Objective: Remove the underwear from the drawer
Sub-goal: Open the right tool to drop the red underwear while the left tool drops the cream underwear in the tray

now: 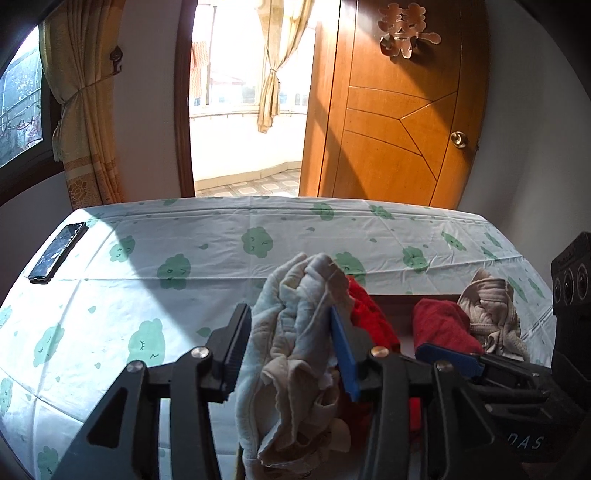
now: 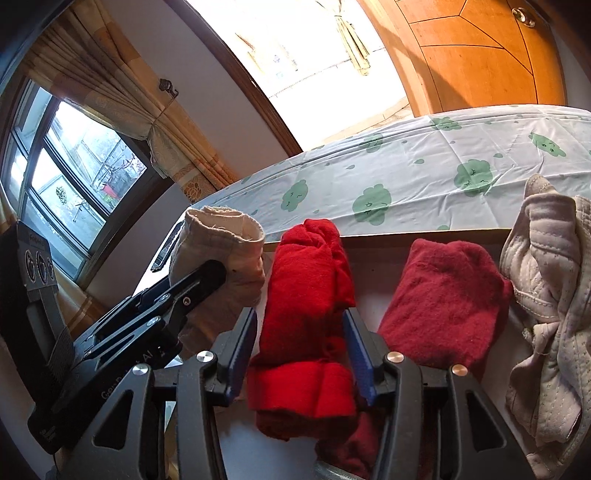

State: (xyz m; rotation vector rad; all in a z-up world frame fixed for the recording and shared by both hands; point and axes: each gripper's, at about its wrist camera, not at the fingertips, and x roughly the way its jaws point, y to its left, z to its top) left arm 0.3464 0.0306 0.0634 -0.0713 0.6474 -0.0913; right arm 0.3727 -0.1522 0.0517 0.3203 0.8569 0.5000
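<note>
The pale underwear (image 1: 295, 350) between the left claw's (image 1: 291, 332) fingers hides most of the bright red piece (image 1: 369, 314) behind it and runs off the picture's bottom edge. Beyond the right claw (image 2: 299, 350), the drawer's (image 2: 388, 236) floor is buried under clothing. The quilted garment (image 2: 546, 295) is cut off at the right edge.

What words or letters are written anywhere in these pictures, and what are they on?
"DAS" in pale letters, the start cut off, on the right gripper's black body.
"Gen…t AI", partly readable, on the left gripper's black body.
A golden cut-out Chinese character on the wooden door; I cannot read it for sure.
Small print on the black camera block: too blurred.
</note>
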